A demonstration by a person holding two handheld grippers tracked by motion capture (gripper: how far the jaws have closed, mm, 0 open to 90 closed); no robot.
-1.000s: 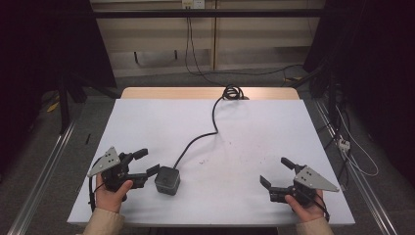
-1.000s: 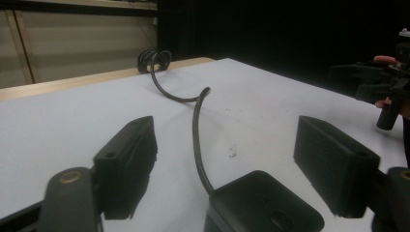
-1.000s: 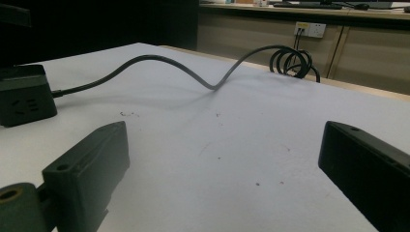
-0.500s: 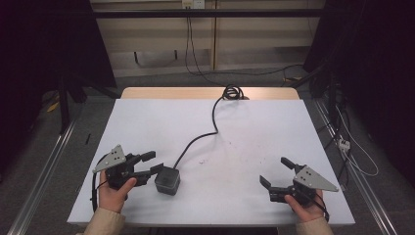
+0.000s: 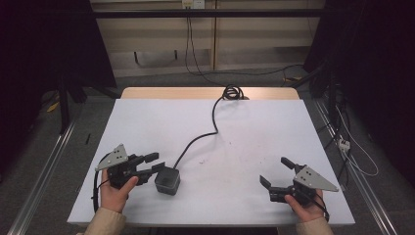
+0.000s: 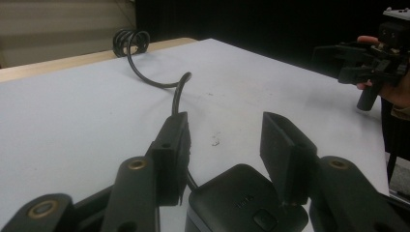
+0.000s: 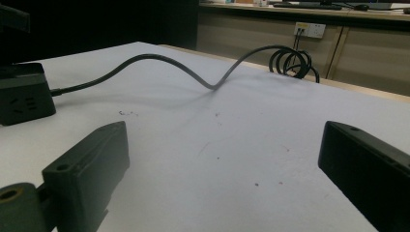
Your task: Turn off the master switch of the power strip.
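Small black cube-shaped power socket block [image 5: 167, 181] sits at the white tabletop's [image 5: 254, 127] near-left, its black cable [image 5: 208, 128] running away toward the far edge. Left hand-held gripper [image 5: 155, 162] — jaws apart, straddling the block's left side. Right hand-held gripper [image 5: 277, 172] — jaws spread, empty, well apart.

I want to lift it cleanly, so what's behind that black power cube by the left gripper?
Behind the power cube its black cable snakes across the white table to a coil at the far edge. The left gripper hides the cable's joint.
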